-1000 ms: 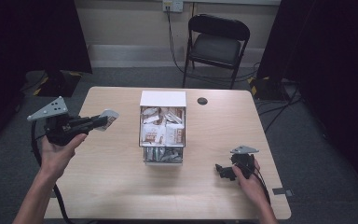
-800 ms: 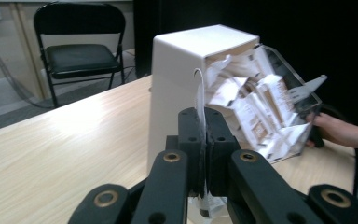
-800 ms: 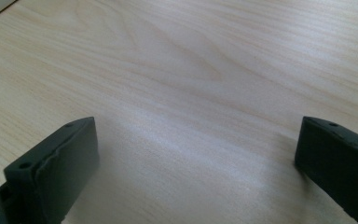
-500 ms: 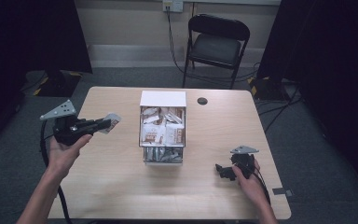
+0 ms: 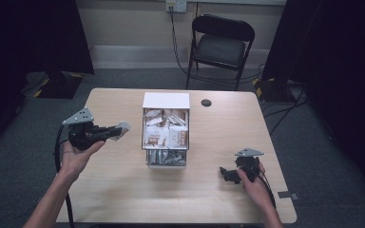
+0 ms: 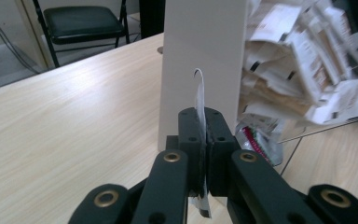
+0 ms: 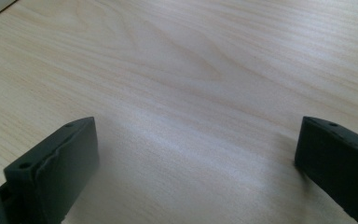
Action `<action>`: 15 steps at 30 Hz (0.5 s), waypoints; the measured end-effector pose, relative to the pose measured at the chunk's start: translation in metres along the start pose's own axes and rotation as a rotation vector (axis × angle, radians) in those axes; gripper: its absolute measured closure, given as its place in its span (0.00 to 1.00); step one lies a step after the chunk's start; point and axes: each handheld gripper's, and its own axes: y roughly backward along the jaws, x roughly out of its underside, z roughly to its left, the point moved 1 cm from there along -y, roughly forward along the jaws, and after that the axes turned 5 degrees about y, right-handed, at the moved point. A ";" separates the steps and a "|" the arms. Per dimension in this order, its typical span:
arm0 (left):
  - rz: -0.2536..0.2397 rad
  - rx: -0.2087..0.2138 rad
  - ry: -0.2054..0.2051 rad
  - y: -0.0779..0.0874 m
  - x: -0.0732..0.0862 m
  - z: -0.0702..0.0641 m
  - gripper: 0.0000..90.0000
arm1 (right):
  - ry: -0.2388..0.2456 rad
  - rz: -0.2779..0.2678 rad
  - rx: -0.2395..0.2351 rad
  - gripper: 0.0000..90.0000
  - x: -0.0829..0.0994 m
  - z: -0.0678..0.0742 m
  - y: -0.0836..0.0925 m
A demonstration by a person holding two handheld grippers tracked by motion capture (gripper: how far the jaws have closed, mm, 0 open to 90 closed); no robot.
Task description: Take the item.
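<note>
High view: nearest you, your right gripper (image 5: 233, 174) rests low on the counter (image 5: 123, 190) near its right front corner, and in the right gripper view its jaws stand spread wide with only bare wood grain between them. Your left gripper (image 5: 116, 131) hangs above the counter's left side, pointing toward the box; its jaws are pressed together on a thin white paper packet (image 6: 199, 109), pinched edge-on in the left gripper view, with its curled top rising above the jaw tips and its lower end poking out beneath. Just beyond that packet stands the white box (image 5: 166, 124) at the counter's middle, crammed with more packets (image 6: 303, 70), some spilling from its open side. Farther back lies a small dark round disc (image 5: 206, 102), and past the counter a black folding chair (image 5: 221, 45).
</note>
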 end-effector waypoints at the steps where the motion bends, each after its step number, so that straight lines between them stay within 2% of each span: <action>1: 0.006 -0.001 0.003 -0.002 0.001 0.001 0.97 | 0.000 0.000 0.001 0.00 0.000 0.000 0.000; 10: 0.069 -0.018 -0.006 -0.020 0.013 0.004 0.97 | 0.000 0.000 0.001 0.00 0.000 0.000 0.000; 15: 0.084 -0.010 0.011 -0.028 0.016 0.005 0.97 | 0.000 0.000 0.000 0.00 0.000 0.000 0.000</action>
